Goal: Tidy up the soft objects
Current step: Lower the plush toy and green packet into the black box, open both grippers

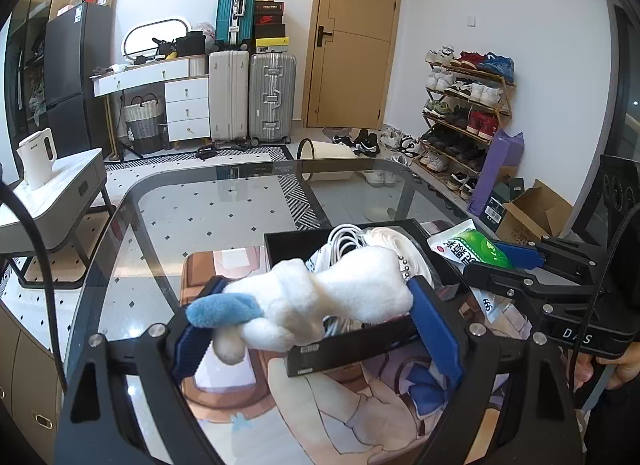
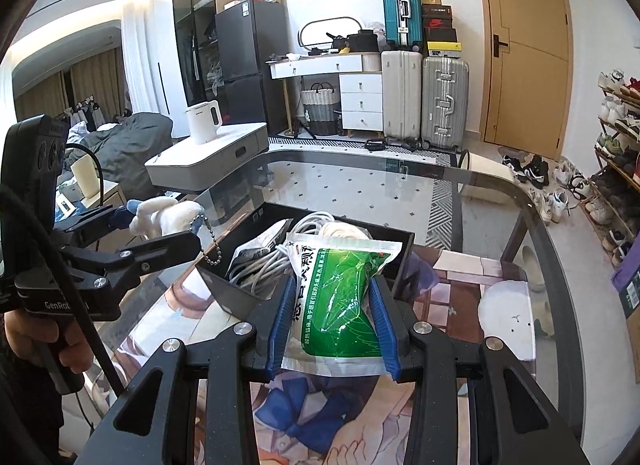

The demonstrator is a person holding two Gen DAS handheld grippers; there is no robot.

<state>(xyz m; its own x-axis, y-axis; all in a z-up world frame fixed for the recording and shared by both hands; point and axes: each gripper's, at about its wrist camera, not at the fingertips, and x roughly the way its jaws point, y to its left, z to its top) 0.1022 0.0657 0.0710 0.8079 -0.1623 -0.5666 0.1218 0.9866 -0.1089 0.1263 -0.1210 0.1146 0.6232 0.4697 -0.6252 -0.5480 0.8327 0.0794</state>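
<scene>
Two grippers, both loaded. Left gripper (image 1: 316,305): blue pads pinch a white plush toy (image 1: 332,297) crosswise; its blue tuft (image 1: 224,311) sticks out at 9 o'clock past the left pad, and the toy hides most of that pad. From the right wrist view the toy's ball chain (image 2: 214,241) dangles toward the near-left corner of the black box (image 2: 224,289). Right gripper (image 2: 332,321): fingers clamp a green-and-white sachet (image 2: 340,297) by its lower half; upper half leans over the box's near edge at 12 o'clock, covering part of the contents. Print on the sachet is partly creased and unreadable in places. Inside the box: coiled white cable (image 2: 264,265) and a crumpled grey-white packet (image 2: 256,245), both partly hidden. Box sits on a printed mat (image 2: 480,285) on the glass table (image 2: 360,185); the mat picture is cut off by both rigs.
</scene>
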